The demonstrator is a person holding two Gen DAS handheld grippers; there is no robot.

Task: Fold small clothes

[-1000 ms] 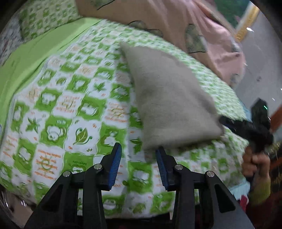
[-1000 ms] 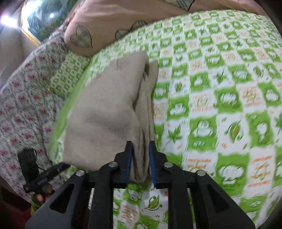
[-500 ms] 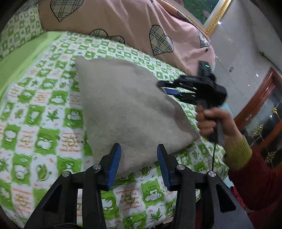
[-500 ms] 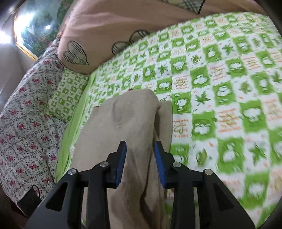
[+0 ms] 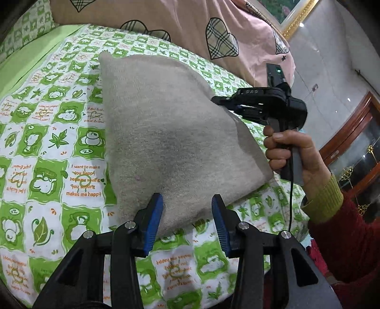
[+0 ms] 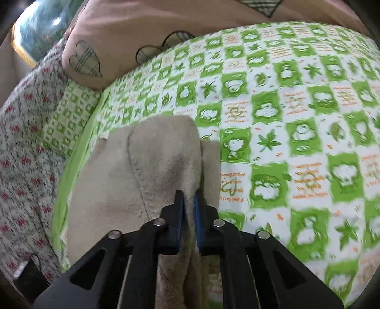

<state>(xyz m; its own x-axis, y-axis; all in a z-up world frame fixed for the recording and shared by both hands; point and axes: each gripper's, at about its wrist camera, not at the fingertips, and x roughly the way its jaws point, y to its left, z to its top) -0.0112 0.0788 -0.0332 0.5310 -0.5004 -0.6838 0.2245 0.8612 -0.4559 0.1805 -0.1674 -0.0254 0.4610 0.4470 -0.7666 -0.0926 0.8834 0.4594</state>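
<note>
A beige-grey fleecy garment [image 5: 171, 128] lies folded on the green-and-white patterned bed sheet [image 5: 47, 142]. My left gripper [image 5: 187, 198] is open, and the garment's near edge lies between its blue pads without being pressed. On the garment's right edge my right gripper [image 5: 223, 104] is held by a hand [image 5: 289, 152] in a red sleeve. In the right wrist view the right gripper [image 6: 188, 195] is closing its jaws, and the pads pinch a raised fold of the garment [image 6: 114, 190].
A pink quilt [image 5: 178, 21] with plaid hearts lies across the back of the bed. Floral fabric [image 6: 21, 142] covers the bed's side beyond the green border. A wooden glass cabinet [image 5: 351, 142] stands off the bed at right.
The right gripper let go of the garment, moved along its edge and closed on a fold there. The left gripper came up to the garment's near edge, still open.
</note>
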